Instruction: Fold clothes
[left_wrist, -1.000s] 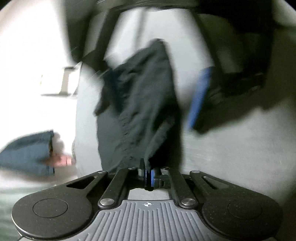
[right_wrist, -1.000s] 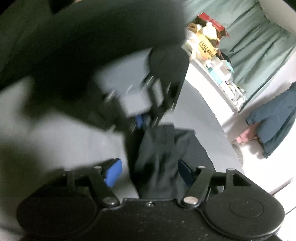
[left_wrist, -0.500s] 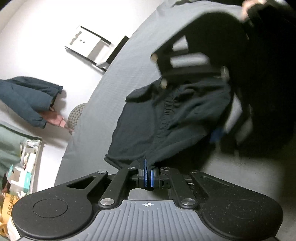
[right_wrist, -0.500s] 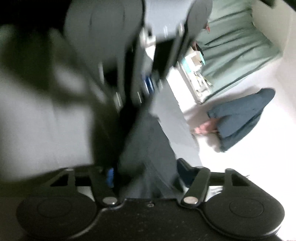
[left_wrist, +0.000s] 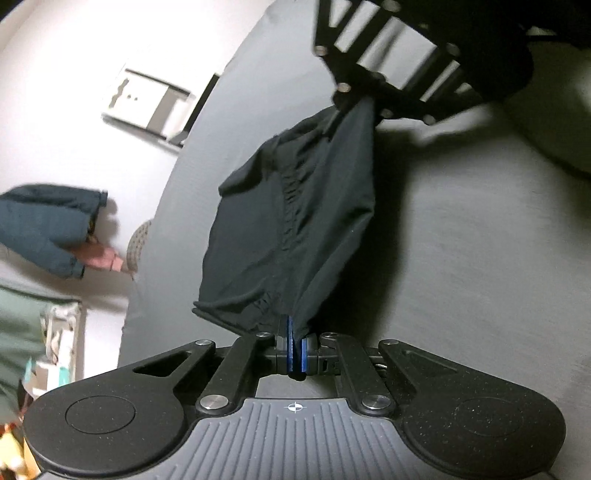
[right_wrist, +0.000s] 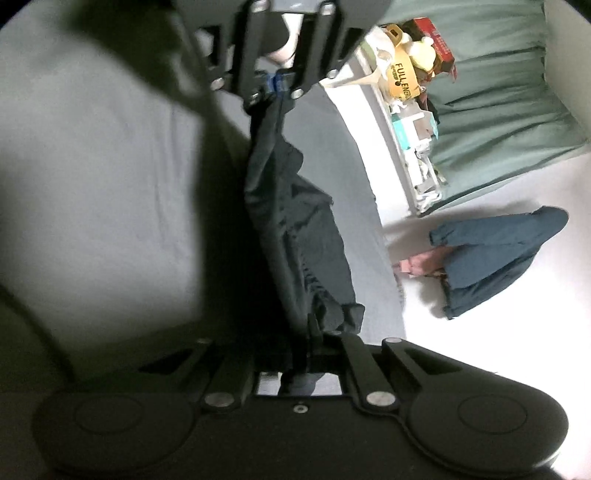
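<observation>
My jaws on both the left gripper (left_wrist: 294, 350) and the right gripper (right_wrist: 301, 354) are clamped on opposite ends of the dark shorts (left_wrist: 295, 214), stretched above the grey bed (left_wrist: 480, 240), so I judge no fold is made yet.

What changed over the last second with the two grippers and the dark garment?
The right gripper, open a second ago with the garment between its jaws, has shut on it. The garment now hangs stretched between both grippers above the grey bed. The left gripper stayed shut on its end throughout.
</observation>
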